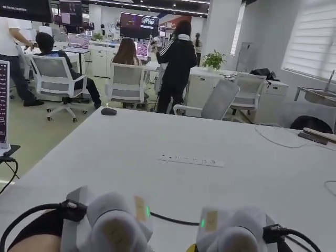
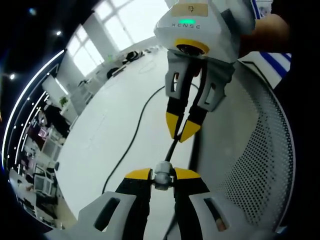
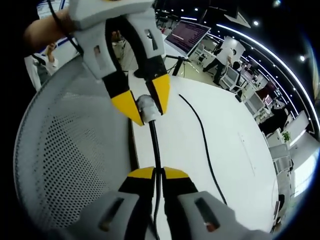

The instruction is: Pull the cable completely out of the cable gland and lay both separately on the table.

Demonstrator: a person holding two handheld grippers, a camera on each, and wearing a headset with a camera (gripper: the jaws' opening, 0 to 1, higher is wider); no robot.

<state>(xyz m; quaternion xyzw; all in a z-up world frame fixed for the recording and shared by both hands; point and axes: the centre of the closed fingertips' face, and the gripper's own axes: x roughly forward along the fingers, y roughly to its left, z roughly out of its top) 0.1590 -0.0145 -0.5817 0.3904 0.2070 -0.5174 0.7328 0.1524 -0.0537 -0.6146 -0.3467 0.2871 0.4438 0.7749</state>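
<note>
Cable and gland, mid-air near the table (image 2: 100, 140) edge. My left gripper (image 2: 162, 173) clamps the cable gland (image 2: 162, 178); my right gripper (image 3: 156, 173), just beside it, pinches the black cable (image 3: 154, 142), whose end sits inside the gland.

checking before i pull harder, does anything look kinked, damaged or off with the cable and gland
Nothing stands out. The left claw grips the cable gland, the right claw is shut on the black cable close by, the stretch between runs straight, and the rest trails loosely across the white table. No damage shows.
</note>
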